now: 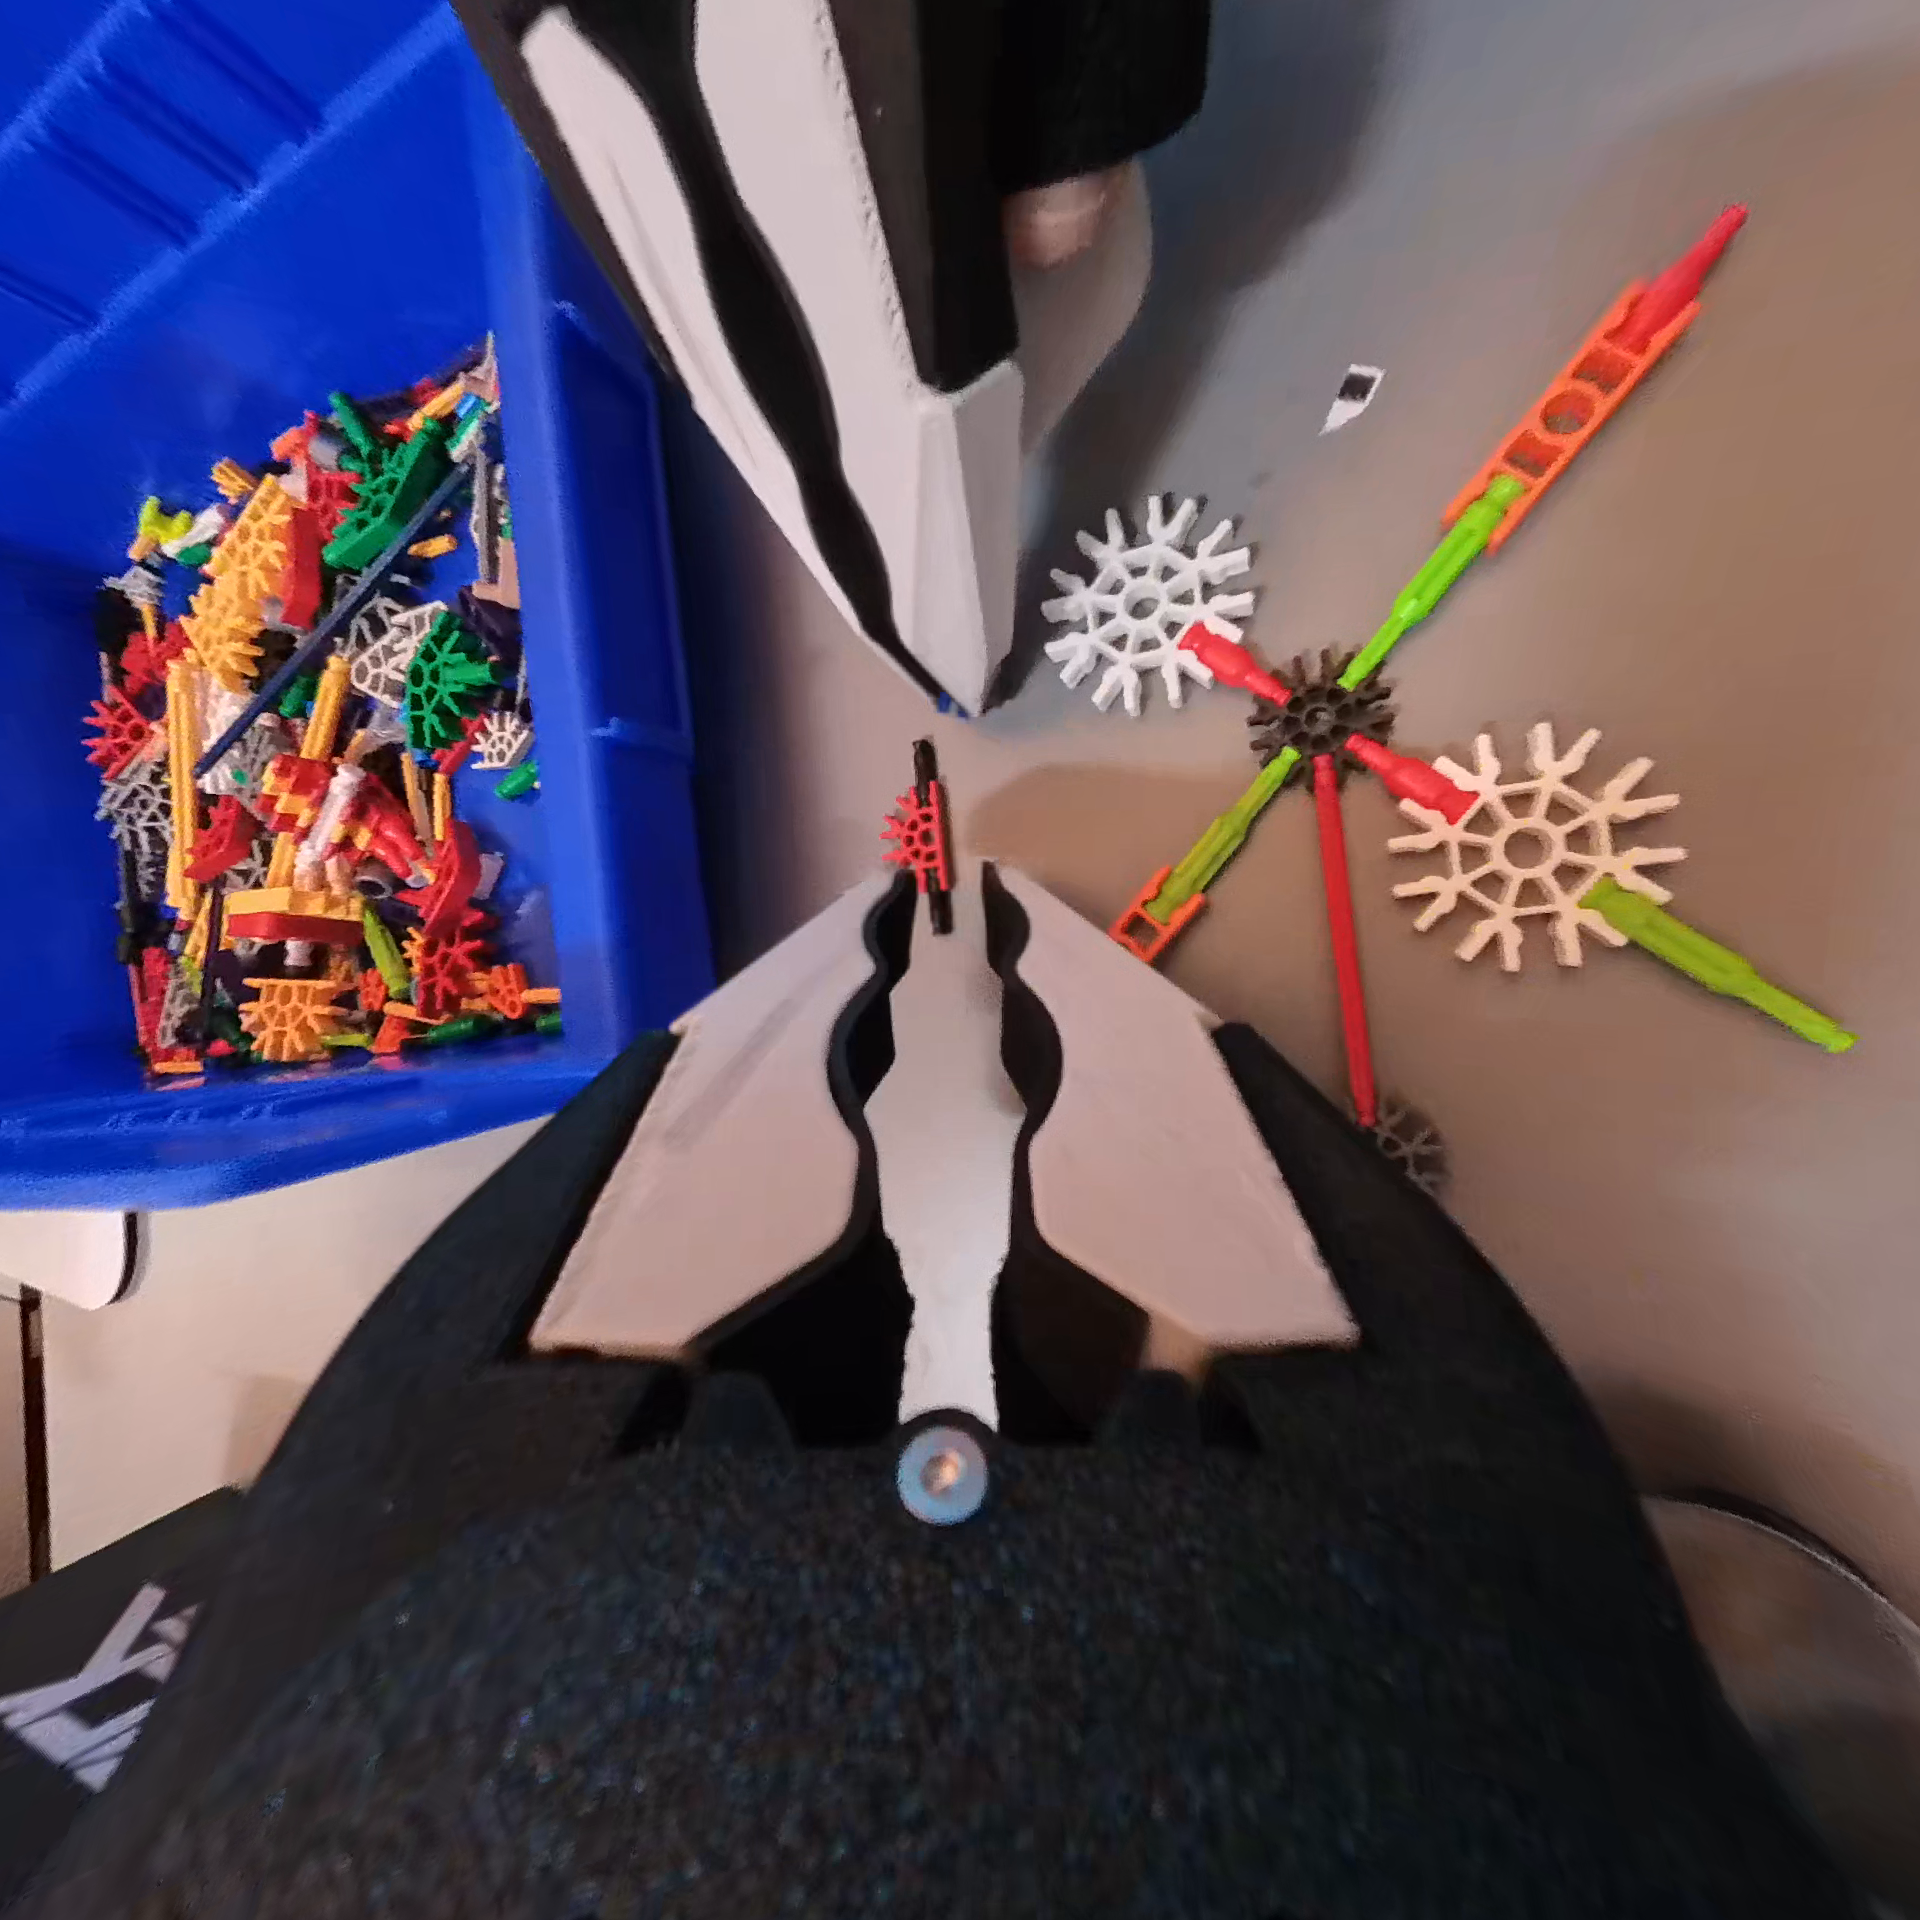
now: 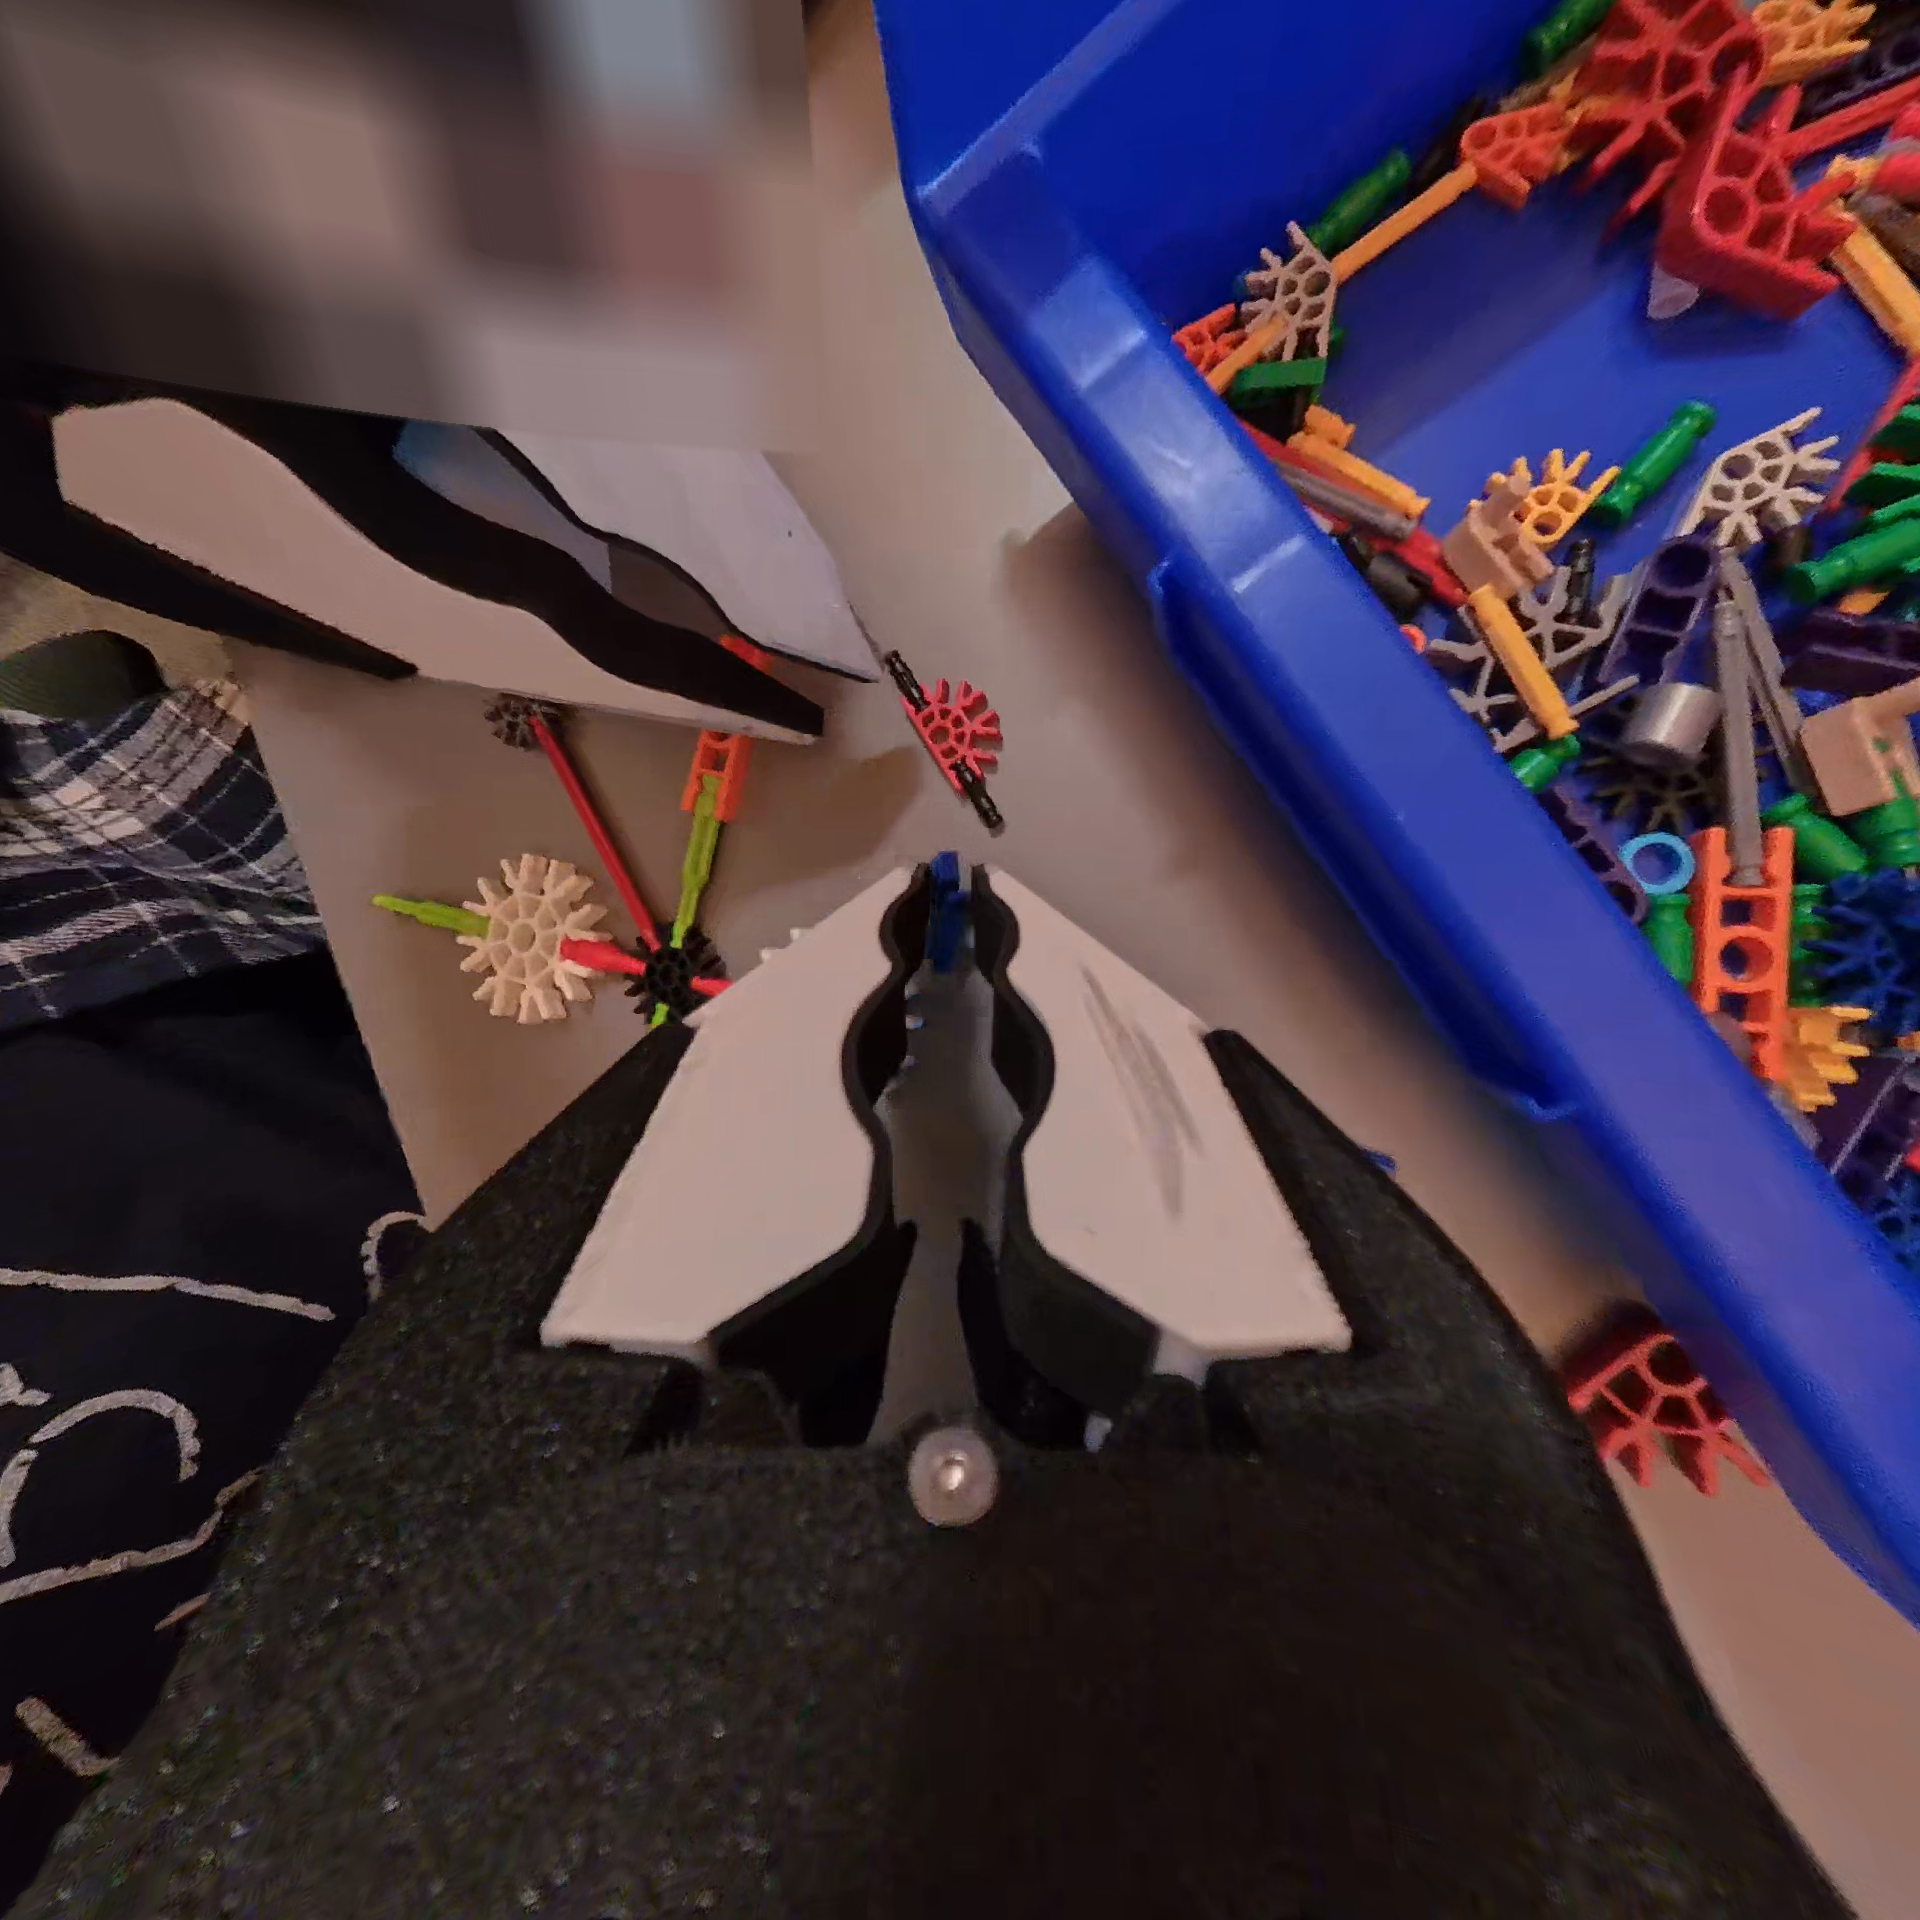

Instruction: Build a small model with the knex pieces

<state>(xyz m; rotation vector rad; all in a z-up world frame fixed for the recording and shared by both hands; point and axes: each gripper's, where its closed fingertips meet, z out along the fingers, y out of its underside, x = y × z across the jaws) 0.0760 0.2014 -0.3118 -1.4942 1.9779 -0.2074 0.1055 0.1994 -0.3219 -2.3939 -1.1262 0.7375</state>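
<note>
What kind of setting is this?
Likely a home or hobby tabletop: a blue plastic bin heaped with toy construction pieces, a half-built rod-and-connector assembly on the beige table, and plaid fabric beside it.

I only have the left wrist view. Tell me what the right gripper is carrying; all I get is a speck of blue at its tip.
Observer: The right gripper is shut on a small blue piece, whose end pokes just past the fingertips.
Operator: Report any loose parts outside the bin that I'm missing.
Observer: A red connector lies on the table beside the blue bin's outer wall.
</note>
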